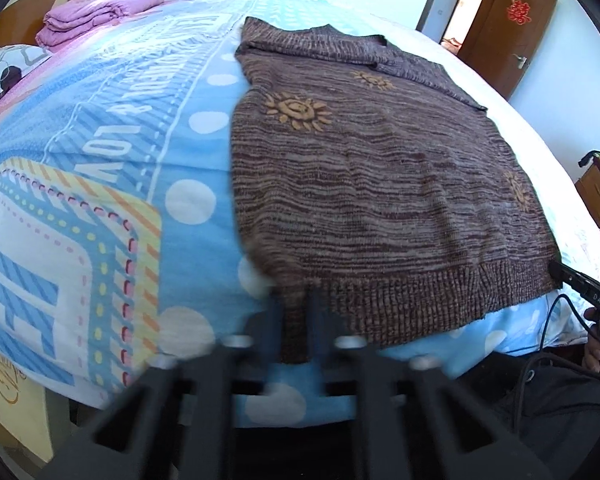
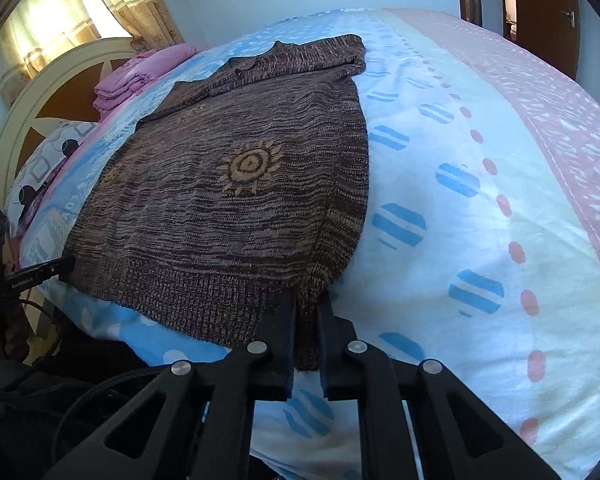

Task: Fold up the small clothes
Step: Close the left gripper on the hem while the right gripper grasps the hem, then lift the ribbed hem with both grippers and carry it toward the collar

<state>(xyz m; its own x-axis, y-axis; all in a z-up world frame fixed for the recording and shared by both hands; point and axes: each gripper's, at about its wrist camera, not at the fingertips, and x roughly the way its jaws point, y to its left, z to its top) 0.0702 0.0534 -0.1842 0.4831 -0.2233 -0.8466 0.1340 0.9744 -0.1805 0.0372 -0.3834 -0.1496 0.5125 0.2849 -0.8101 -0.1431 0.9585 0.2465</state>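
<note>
A brown knitted sweater (image 1: pixel 372 184) with orange sun patterns lies spread flat on the bed, its ribbed hem toward me. In the left wrist view my left gripper (image 1: pixel 294 300) is shut on the sweater's near left hem corner, and knit fabric shows between its fingers. The right wrist view shows the same sweater (image 2: pixel 228 184), with my right gripper (image 2: pixel 307 300) shut on its near right hem corner. The other tool shows at each view's edge: the right gripper (image 1: pixel 556 274) at the hem's far right, the left gripper (image 2: pixel 66 266) at the hem's far left.
The bed wears a blue, white and pink patterned sheet (image 1: pixel 100 152). Folded pink bedding (image 1: pixel 96 12) and a pillow (image 2: pixel 40 176) lie by the headboard (image 2: pixel 60 88). A brown door (image 1: pixel 512 28) stands at the back right. Black cables (image 1: pixel 548 344) hang near my right hand.
</note>
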